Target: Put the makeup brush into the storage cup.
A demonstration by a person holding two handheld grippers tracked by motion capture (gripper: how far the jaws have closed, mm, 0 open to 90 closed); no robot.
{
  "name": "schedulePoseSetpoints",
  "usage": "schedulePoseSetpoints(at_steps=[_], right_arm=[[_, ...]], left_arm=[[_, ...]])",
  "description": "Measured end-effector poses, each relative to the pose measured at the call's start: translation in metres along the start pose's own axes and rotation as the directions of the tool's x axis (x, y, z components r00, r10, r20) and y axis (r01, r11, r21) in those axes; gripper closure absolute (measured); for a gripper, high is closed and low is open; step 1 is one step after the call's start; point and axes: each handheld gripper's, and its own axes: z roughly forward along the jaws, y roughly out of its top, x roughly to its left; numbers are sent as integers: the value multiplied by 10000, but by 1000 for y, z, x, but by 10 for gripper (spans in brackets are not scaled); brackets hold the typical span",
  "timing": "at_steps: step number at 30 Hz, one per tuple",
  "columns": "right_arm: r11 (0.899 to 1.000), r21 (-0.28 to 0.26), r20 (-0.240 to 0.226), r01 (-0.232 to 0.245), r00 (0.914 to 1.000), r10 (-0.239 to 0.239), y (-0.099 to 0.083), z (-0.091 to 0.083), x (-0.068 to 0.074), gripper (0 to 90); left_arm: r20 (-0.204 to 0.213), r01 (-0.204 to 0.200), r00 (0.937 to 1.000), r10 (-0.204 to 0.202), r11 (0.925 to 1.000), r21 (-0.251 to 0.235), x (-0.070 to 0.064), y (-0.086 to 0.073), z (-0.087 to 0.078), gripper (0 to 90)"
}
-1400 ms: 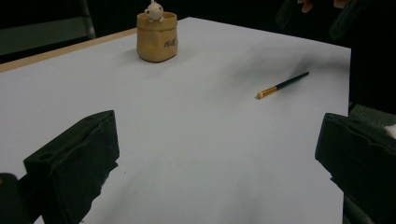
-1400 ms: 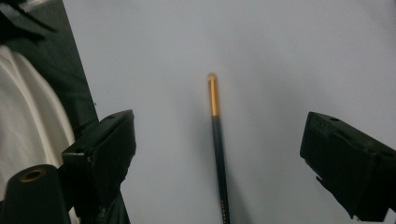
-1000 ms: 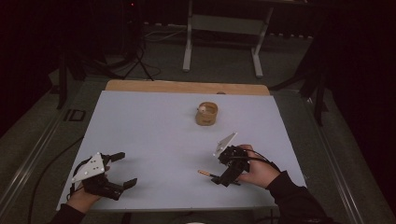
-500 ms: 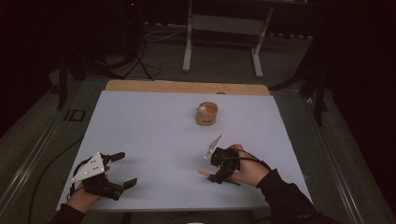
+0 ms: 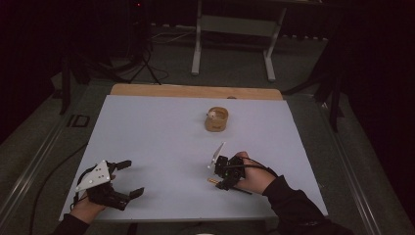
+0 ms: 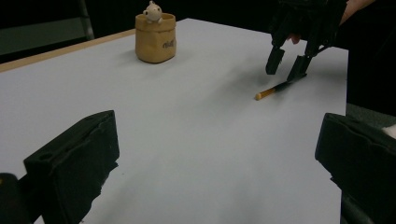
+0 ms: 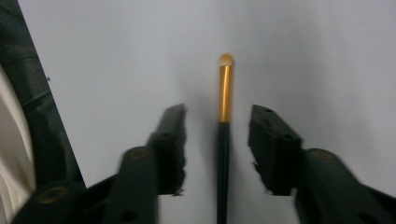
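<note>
Slim black stick with gold-orange ferrule and rounded tip (image 7: 224,116): lower end cut off by the right gripper view's bottom edge. Printed mark on the squat tan fabric pot (image 6: 156,37) too small to read. Right hand-held gripper (image 7: 217,140) jaw edges motion-blurred.

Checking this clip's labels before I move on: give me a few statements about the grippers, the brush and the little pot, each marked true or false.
1. The right gripper has its jaws open on either side of the brush. True.
2. The brush is lifted off the table. False: it lies flat on the table.
3. The left gripper holds the tan pot. False: it is open with nothing between its jaws, near the table's front left corner, far from the pot.
4. A small pale figure sits at the top of the pot. True.
5. The brush's gold end points away from the right gripper. True.
</note>
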Motion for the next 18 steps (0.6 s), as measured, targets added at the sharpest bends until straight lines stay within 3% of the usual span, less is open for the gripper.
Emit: schedulePoseSetpoints(at_steps=[6, 18], right_arm=[[9999, 141, -89, -68, 9999, 70, 4, 8, -2, 628], [9992, 406, 346, -51, 9994, 37, 14, 24, -3, 729]], left_arm=[[8, 24, 10000, -24, 10000, -32, 0, 0, 0, 5], [28, 106, 9999, -106, 9999, -72, 1, -1, 0, 5]])
